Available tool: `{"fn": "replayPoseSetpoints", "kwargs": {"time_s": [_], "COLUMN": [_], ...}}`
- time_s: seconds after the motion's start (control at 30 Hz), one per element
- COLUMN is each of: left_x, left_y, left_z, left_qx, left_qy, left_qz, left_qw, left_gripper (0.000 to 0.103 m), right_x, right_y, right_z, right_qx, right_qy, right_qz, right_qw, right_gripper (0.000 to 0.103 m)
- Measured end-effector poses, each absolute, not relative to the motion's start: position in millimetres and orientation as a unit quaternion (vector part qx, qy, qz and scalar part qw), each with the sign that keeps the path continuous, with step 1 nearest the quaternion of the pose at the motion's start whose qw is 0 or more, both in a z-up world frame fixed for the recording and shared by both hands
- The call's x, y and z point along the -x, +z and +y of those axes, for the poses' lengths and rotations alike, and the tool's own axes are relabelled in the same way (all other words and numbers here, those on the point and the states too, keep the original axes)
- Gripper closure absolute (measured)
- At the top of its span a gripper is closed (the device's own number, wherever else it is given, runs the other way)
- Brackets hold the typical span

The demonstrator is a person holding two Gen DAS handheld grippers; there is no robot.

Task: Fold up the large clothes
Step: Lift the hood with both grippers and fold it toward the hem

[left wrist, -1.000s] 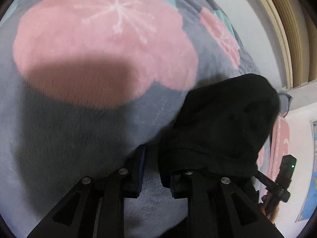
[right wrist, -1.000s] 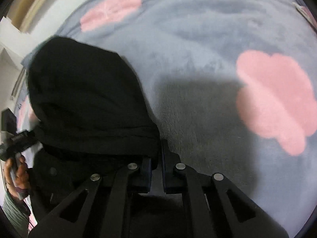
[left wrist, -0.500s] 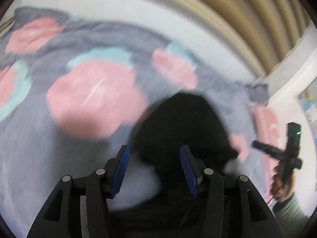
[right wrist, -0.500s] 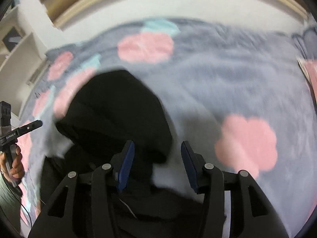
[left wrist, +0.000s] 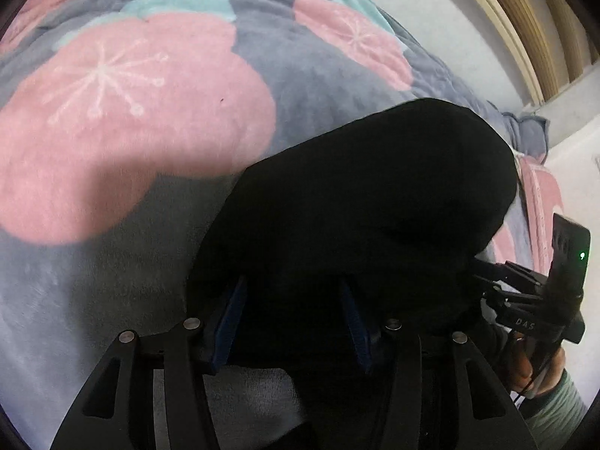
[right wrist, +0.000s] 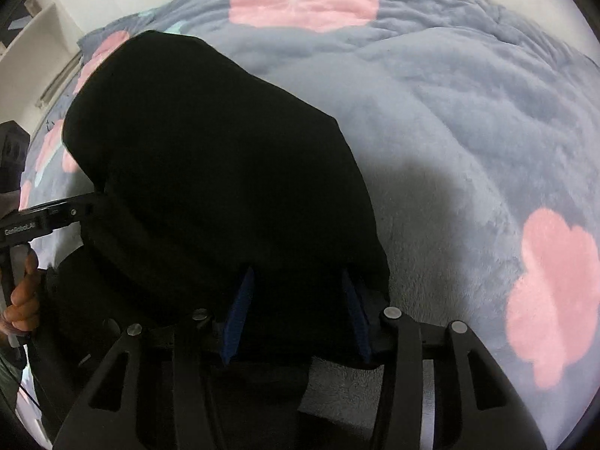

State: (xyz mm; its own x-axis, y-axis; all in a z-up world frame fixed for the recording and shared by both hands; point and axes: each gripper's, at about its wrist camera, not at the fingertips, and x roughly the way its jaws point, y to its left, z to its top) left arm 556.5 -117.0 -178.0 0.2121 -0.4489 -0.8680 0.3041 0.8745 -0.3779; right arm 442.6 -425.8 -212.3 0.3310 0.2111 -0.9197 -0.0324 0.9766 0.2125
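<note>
A black garment [left wrist: 367, 202] lies folded in a thick mound on the blanket; it also fills the left of the right wrist view [right wrist: 210, 172]. My left gripper [left wrist: 294, 315] is open, its blue pads [left wrist: 232, 318] standing on either side of the garment's near left edge. My right gripper [right wrist: 296, 315] is open too, its blue pads [right wrist: 240, 311] straddling the near right edge. Black cloth lies between both pairs of pads. The right gripper shows at the right of the left wrist view [left wrist: 540, 300]; the left one shows at the left of the right wrist view [right wrist: 33, 221].
The garment rests on a grey plush blanket [left wrist: 112, 292] with pink and teal flower shapes [right wrist: 555, 307]. A white wall and a wooden frame [left wrist: 525, 30] stand behind. White shelving [right wrist: 33, 41] shows at the far left.
Both grippers were shut on the garment's edge one second ago. They have opened, lifted back briefly, and now sit low over the near edge with jaws apart.
</note>
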Motion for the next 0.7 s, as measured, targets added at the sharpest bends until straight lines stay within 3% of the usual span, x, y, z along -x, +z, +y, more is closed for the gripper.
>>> {"fn": "replayPoseSetpoints", "kwargs": {"time_s": [0.13,0.43,0.53,0.7], "left_x": [-548,-559,-580,-601], "left_y": [-159,-70,-89,-160], "left_z": [-118,-137,-159,-160], "left_qx": [0.034,0.057,0.052,0.08], "left_qy": [-0.241,-0.326,-0.322,-0.276], "left_qz": [0.565,0.478,0.494,0.542], "left_qw": [0.789,0.814,0.806,0.79], "left_gripper": [0.051,0.051,0.051,0.051], "right_x": [-443,-482,-522,-567], "right_y": [-189,-84,-99,-177], "right_z": [-425,-416,-403,-383], "right_qx": [-0.054,-0.039,-0.042,-0.034], "right_qy": [0.08,0.129,0.139,0.129], "right_qz": [0.574,0.467,0.473,0.543], "right_qw": [0.813,0.874,0.869,0.829], "right_gripper": [0.053,0.053,0.053,0.053]}}
